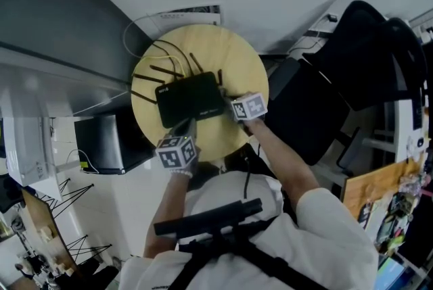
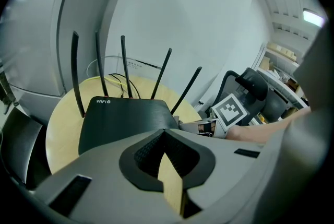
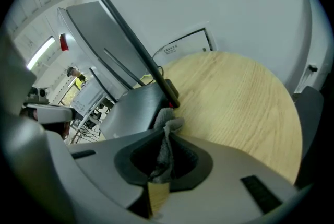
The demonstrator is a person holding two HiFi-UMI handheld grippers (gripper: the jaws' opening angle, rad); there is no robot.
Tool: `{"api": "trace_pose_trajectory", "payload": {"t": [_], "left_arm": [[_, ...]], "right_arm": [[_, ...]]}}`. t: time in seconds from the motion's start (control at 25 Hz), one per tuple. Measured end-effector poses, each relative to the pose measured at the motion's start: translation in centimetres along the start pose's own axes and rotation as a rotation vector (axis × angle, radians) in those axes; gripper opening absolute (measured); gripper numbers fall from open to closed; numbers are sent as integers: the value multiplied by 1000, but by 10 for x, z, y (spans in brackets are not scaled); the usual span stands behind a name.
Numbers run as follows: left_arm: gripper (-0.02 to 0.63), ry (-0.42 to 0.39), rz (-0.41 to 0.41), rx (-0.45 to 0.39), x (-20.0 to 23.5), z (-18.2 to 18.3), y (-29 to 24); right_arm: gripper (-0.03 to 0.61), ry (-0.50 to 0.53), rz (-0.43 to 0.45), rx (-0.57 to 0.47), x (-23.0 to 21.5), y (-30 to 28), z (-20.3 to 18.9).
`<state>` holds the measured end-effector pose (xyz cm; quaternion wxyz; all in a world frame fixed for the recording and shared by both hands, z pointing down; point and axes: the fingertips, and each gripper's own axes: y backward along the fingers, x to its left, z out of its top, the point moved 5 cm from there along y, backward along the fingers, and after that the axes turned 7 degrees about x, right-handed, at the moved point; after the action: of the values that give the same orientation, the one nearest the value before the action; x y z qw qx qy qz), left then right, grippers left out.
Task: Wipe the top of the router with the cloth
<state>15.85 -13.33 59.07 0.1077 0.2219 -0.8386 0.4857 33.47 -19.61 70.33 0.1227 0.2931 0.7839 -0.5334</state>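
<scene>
A black router (image 1: 191, 99) with several thin antennas lies on the round wooden table (image 1: 230, 55). My left gripper (image 1: 185, 125) is at its near edge; in the left gripper view the jaws (image 2: 164, 131) are shut with nothing between them, just over the router (image 2: 120, 121). My right gripper (image 1: 229, 105) is at the router's right edge. In the right gripper view it (image 3: 166, 131) is shut on a grey cloth (image 3: 169, 128), whose bunched tip touches the router's corner (image 3: 133, 110) below an antenna (image 3: 135, 45). Most of the cloth is hidden inside the jaws.
A black office chair (image 1: 358, 59) stands close to the table's right side. A grey partition (image 1: 54, 25) runs along the left. Yellow cables (image 1: 135, 32) loop off the table's far edge behind the antennas. Bare wood (image 3: 235, 97) lies right of the router.
</scene>
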Motion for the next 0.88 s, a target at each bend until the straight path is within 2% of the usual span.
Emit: {"api": "trace_pose_trajectory", "payload": {"t": [0.2, 0.48, 0.88], "left_arm": [[-11, 3, 21, -6, 3, -3, 3], [-11, -13, 8, -9, 19, -7, 11], [-11, -91, -101, 23, 59, -11, 24]], "right_arm": [[38, -13, 20, -30, 8, 8, -21], [38, -106, 6, -85, 16, 13, -48], [38, -285, -172, -213, 39, 15, -68]]}}
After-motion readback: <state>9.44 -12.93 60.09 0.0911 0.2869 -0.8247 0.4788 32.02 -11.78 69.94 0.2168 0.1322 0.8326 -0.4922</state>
